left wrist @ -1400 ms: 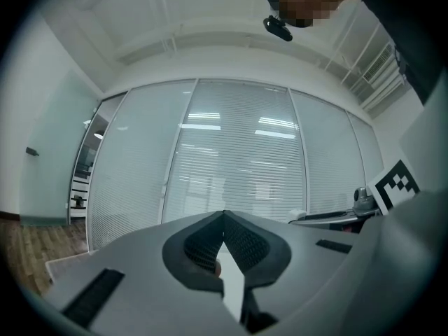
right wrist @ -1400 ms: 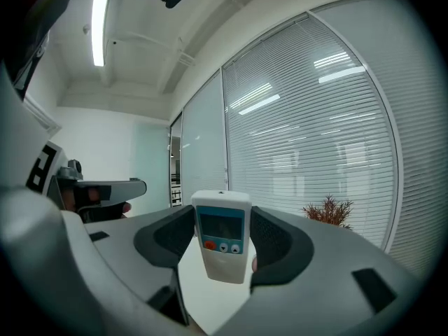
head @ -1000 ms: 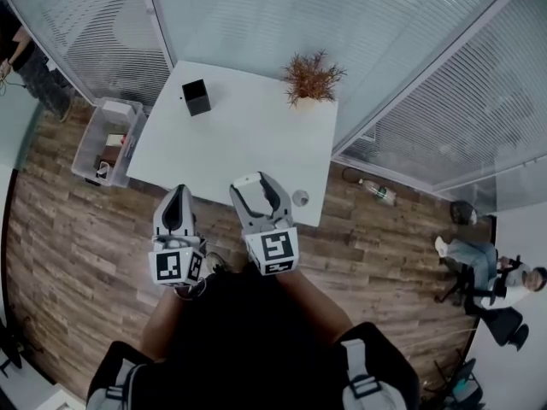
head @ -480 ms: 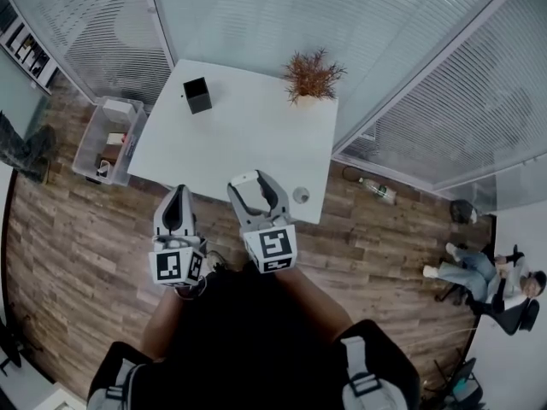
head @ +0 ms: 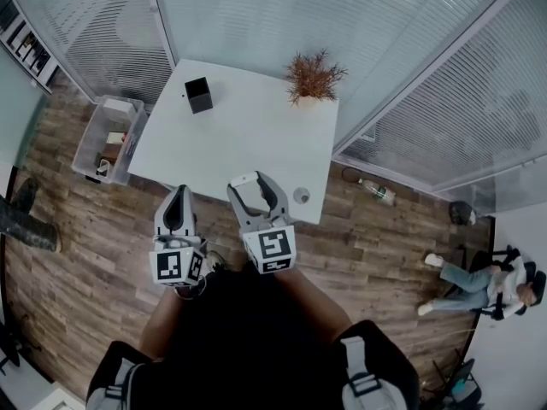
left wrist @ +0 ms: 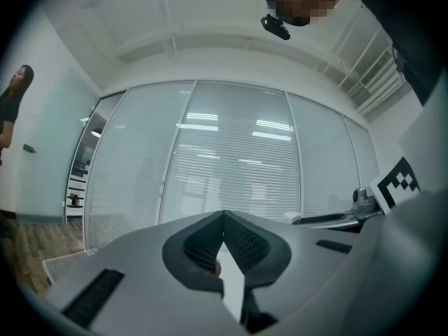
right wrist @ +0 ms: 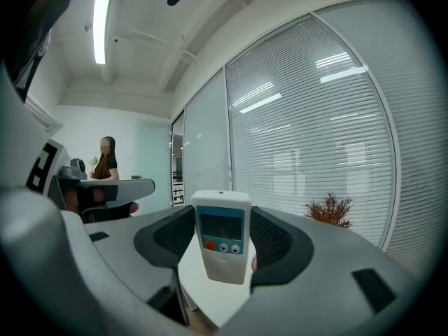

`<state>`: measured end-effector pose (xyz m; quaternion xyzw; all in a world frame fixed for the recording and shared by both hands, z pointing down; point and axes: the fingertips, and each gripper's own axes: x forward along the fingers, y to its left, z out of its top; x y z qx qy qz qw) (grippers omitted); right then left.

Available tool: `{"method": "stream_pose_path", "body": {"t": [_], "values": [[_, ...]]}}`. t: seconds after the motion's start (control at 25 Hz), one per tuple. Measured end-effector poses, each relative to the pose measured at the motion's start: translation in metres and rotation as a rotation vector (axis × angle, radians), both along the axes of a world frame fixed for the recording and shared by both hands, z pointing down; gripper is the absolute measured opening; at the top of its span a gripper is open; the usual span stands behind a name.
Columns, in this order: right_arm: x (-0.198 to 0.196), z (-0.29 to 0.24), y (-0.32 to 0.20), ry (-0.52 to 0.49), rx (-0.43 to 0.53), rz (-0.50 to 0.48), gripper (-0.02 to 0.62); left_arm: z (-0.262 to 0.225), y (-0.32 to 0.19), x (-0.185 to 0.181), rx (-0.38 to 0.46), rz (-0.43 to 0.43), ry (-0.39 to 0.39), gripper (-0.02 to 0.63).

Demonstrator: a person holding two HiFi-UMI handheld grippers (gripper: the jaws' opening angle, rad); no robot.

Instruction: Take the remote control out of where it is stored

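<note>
Head view — right gripper point(head: 256, 186) grips one remote control point(right wrist: 222, 238), left gripper point(head: 178, 195) closed.

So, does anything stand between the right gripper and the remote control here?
Nothing visible does: the right gripper is clamped on the remote control, which stands upright between its jaws. The left gripper is shut and empty.

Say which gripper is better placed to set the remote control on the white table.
Right. The right gripper already clamps the remote control near the front edge of the table; the left gripper is shut and empty.
</note>
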<state>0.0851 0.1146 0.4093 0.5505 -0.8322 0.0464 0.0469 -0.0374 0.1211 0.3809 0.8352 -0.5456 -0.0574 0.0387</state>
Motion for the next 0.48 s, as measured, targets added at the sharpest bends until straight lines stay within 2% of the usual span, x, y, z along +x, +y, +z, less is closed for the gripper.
{"method": "stream_pose_path", "body": {"t": [0.48], "values": [[-0.0020,0.0013,-0.0081,0.004,-0.009,-0.003,0.253,0.0018,-0.0101,-0.0002,-0.005,0.003,-0.001,0.006]]}}
